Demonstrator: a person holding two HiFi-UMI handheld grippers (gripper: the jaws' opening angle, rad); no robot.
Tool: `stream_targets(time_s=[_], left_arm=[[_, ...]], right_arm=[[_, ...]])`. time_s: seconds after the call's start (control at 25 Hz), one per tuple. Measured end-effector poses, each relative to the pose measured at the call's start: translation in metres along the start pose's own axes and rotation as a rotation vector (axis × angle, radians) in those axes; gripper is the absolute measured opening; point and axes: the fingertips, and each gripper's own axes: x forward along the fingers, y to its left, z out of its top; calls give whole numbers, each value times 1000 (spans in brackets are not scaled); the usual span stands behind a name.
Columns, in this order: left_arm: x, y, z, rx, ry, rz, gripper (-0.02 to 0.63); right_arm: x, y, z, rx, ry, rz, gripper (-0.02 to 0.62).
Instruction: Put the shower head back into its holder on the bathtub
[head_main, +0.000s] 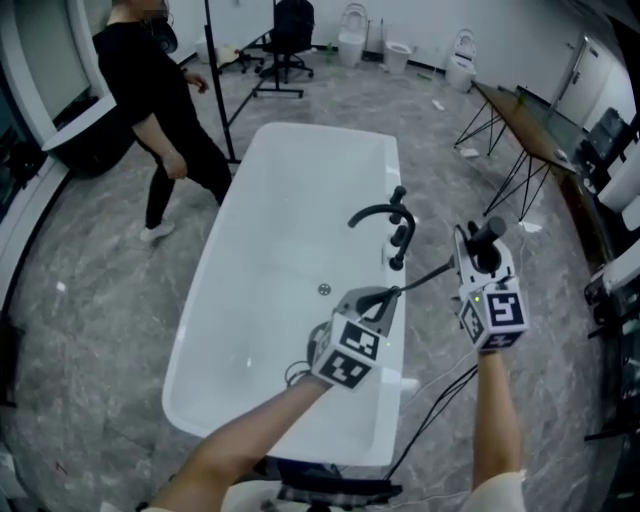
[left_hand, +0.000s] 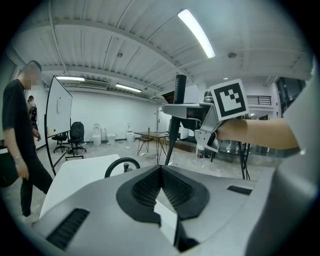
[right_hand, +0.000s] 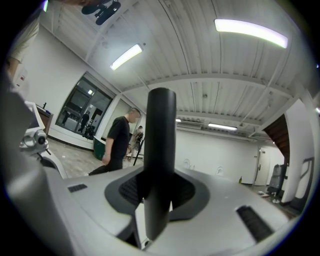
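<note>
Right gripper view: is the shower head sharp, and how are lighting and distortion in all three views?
Right gripper view: the shower head is close, dark and slightly soft; the ceiling light glares. Left gripper view: strong fisheye bending, dark corners, a bright strip light. Head view: even light, the white bathtub nearly washed out.

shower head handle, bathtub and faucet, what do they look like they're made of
Shower head: smooth matte black stick handle with a faint sheen. It could be coated metal or plastic; the look leaves that open.
Bathtub: glossy white, seamless, with a rounded rim, so probably acrylic or enamel.
Faucet: a thin curved tube in matte black, probably coated metal.
</note>
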Motion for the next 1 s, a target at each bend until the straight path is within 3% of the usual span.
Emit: stream_targets(time_s=[0.16, 0.56, 1.0], left_arm=[[3, 0, -3, 1, -4, 0, 8], [19, 15, -7, 7, -27, 22, 8], [33, 20, -36, -6, -19, 30, 8]], right_arm=[[-1, 4, -20, -14, 25, 14, 109], [8, -1, -58, 72, 18, -22, 109], [16, 12, -103, 123, 41, -24, 107]])
